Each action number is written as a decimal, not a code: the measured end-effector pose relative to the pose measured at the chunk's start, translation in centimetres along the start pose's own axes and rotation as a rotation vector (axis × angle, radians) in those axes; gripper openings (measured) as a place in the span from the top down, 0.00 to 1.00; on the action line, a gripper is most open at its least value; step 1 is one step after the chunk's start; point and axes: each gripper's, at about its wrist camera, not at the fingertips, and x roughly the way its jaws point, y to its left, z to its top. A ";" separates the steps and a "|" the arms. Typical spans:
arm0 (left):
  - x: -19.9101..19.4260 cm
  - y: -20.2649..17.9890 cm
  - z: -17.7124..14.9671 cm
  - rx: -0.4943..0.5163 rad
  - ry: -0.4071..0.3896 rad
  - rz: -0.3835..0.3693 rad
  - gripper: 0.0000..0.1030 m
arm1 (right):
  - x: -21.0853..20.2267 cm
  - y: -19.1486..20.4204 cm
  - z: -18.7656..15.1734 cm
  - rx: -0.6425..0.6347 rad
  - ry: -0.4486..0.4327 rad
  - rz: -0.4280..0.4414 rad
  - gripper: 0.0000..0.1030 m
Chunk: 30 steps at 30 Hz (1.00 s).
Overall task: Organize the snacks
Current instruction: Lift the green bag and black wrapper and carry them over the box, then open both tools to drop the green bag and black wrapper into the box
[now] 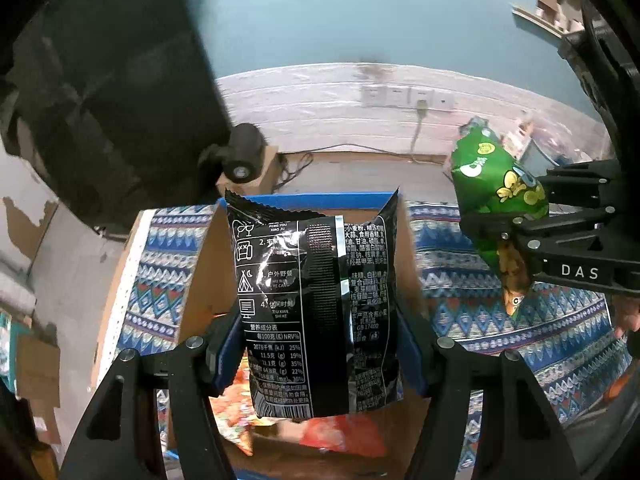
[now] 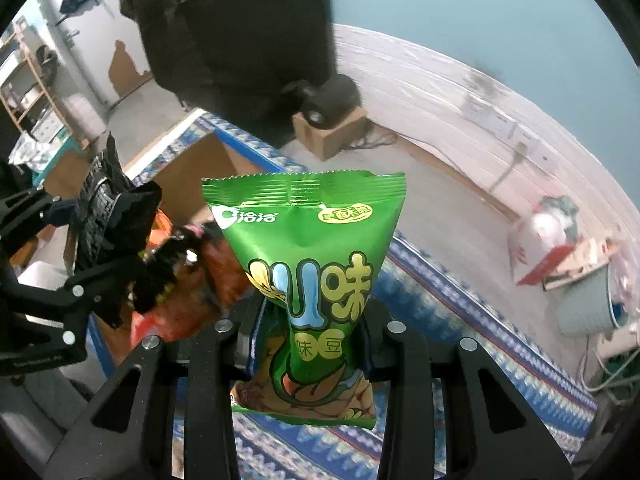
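Left claw [image 1: 316, 360] grips black packet [image 1: 316, 304] — right claw [image 2: 310, 344], green packet [image 2: 308, 280].

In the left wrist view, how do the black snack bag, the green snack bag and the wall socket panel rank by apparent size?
1. black snack bag, largest, though nearest the camera.
2. green snack bag, held in the right tool.
3. wall socket panel, smallest, but farthest away, so true sizes stay unsure.

L gripper [image 1: 316, 356] clamped, R gripper [image 2: 312, 340] clamped, both raised.
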 end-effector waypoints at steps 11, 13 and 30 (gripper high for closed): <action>2.2 5.5 -1.3 -0.092 0.054 0.036 0.35 | 3.6 5.0 4.1 -0.068 0.011 0.052 0.67; 2.8 6.2 -1.5 -0.106 0.068 0.040 0.35 | 4.1 5.7 4.6 -0.074 0.012 0.059 0.67; 4.3 8.2 -2.0 -0.168 0.114 0.104 0.21 | 7.3 8.3 6.8 -0.090 0.039 0.087 0.60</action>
